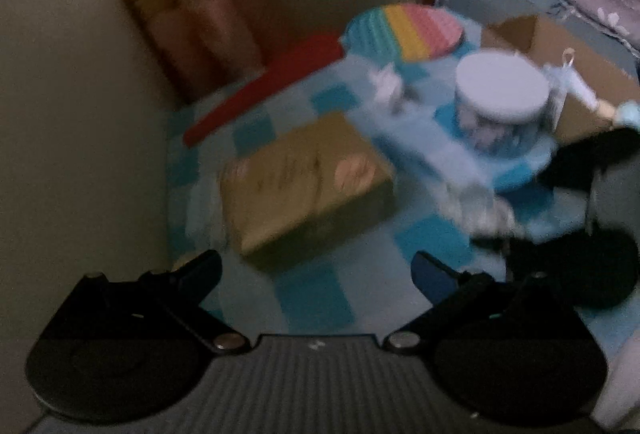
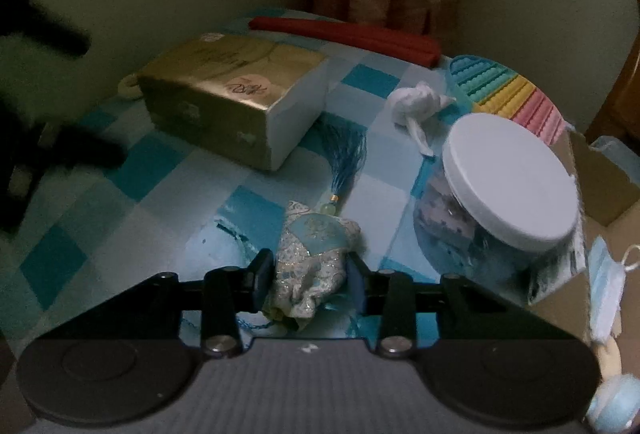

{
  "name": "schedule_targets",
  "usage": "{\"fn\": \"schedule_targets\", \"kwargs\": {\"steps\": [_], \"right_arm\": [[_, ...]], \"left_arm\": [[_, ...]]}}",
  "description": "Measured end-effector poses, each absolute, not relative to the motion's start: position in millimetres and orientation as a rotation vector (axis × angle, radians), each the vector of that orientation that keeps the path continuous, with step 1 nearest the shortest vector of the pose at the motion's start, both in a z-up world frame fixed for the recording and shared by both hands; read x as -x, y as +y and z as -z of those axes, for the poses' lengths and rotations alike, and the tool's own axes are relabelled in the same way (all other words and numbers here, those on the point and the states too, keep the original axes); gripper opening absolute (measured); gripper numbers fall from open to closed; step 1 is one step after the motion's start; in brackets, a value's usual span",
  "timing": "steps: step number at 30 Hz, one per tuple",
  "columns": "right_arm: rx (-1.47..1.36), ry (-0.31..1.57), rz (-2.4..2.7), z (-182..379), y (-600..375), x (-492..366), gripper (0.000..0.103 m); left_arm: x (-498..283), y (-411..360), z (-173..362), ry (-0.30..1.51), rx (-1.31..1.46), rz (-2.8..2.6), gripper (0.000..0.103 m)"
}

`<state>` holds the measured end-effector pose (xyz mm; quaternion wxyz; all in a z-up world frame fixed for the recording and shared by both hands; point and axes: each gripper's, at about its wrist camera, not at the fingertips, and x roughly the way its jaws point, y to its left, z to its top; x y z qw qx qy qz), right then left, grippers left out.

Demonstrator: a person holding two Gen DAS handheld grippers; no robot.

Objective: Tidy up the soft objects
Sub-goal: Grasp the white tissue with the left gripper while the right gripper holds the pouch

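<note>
Between the fingers of the right gripper (image 2: 307, 276), an embroidered pale blue and cream cloth pouch (image 2: 316, 254) sits pinched from both sides, its fabric bunched where the pads press in. Straight ahead of that gripper, the pouch's blue tassel (image 2: 345, 157) trails forward across the checked blue tablecloth (image 2: 168, 193), joined to the pouch by a small green bead. Farther ahead and to the left lies a gold box (image 2: 236, 93) with a round sticker on top; beyond it, near the wall, a red roll (image 2: 348, 35) stretches across the cloth. Ahead and slightly to the right rests a crumpled white wad (image 2: 416, 103), and behind that a rainbow-coloured bubble mat (image 2: 508, 91). Close on the right stands a clear jar (image 2: 472, 234) with a white lid (image 2: 510, 179), beside an open cardboard box (image 2: 608, 185). The left gripper (image 1: 316, 274), seen in a blurred view, has its fingers spread wide with nothing between them, hanging above the tablecloth (image 1: 312, 298). The gold box (image 1: 308, 181) lies just ahead of it, the red roll (image 1: 264, 89) and bubble mat (image 1: 404, 29) farther on, and the jar (image 1: 500, 113) ahead to its right. Motion blur hides the finer detail around the jar in that view.
</note>
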<state>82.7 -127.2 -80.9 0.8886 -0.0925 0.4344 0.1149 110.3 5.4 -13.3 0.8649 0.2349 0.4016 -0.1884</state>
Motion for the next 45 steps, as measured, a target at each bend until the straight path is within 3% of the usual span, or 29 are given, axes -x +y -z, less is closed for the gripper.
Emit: {"fn": "schedule_targets", "kwargs": {"steps": [7, 11, 21, 29, 32, 35, 39, 42, 45], "right_arm": [[0.148, 0.864, -0.283, 78, -146, -61, 0.044], [0.134, 0.859, -0.299, 79, -155, -52, 0.044], [0.087, 0.836, -0.290, 77, -179, -39, 0.045], [0.072, 0.840, -0.284, 78, -184, -43, 0.045], [0.096, 0.835, -0.274, 79, -182, -42, 0.045], [0.100, 0.843, -0.266, 80, -181, -43, 0.045], [0.102, 0.848, -0.257, 82, -181, -44, 0.045], [0.099, 0.849, -0.243, 83, -182, -46, 0.047], [0.094, 0.843, -0.230, 84, -183, -46, 0.056]], "left_arm": [[-146, -50, -14, 0.850, -0.587, 0.450, 0.100], [-177, -72, -26, 0.892, -0.493, 0.499, 0.100], [-253, -125, 3, 1.017, -0.304, 0.496, 0.092], [-295, -151, 35, 1.130, -0.289, 0.437, 0.066], [-305, -152, 43, 1.160, -0.240, 0.440, 0.063], [-310, -158, 52, 1.172, -0.268, 0.431, 0.045], [-311, -163, 62, 1.184, -0.270, 0.430, 0.040], [-311, -165, 67, 1.191, -0.278, 0.428, 0.030], [-312, -162, 68, 1.186, -0.261, 0.431, 0.029]]}}
